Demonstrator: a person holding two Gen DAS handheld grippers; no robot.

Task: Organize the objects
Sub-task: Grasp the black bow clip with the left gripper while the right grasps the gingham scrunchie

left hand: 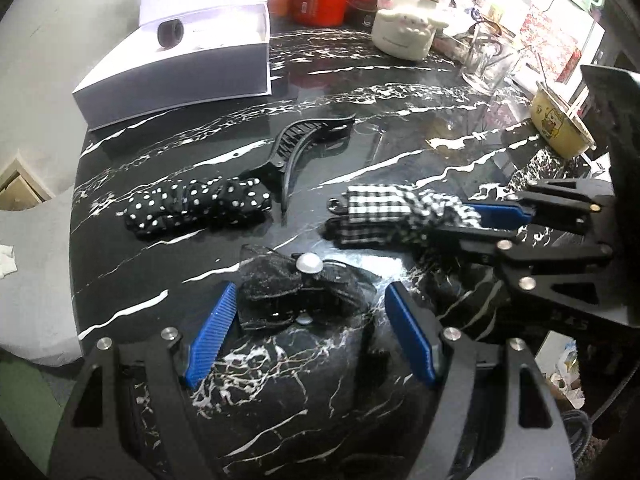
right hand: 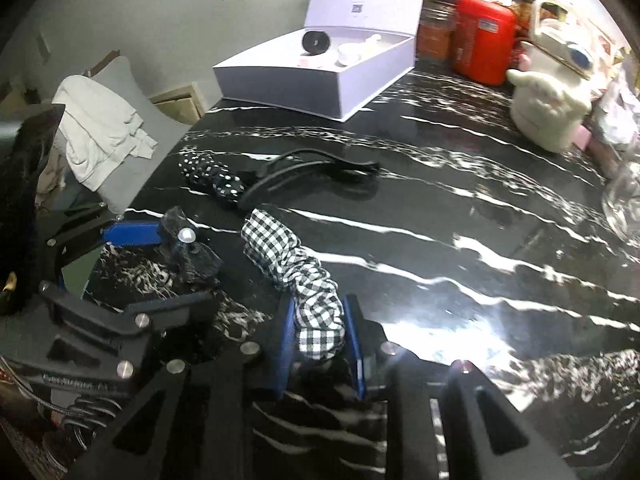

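The left tool (left hand: 310,328) is held low over the tabletop (left hand: 320,88), its two blue-padded fingers (left hand: 212,334) spread wide apart on either side of a black bow hair clip (left hand: 296,292); the left pad is seen touching the clip's edge, the right pad stands clear. The right tool (right hand: 322,344) is reached in from the right side, its blue fingers (right hand: 356,344) pressed close together on one end of a black-and-white checked scrunchie (right hand: 296,268), which is pinched between them.
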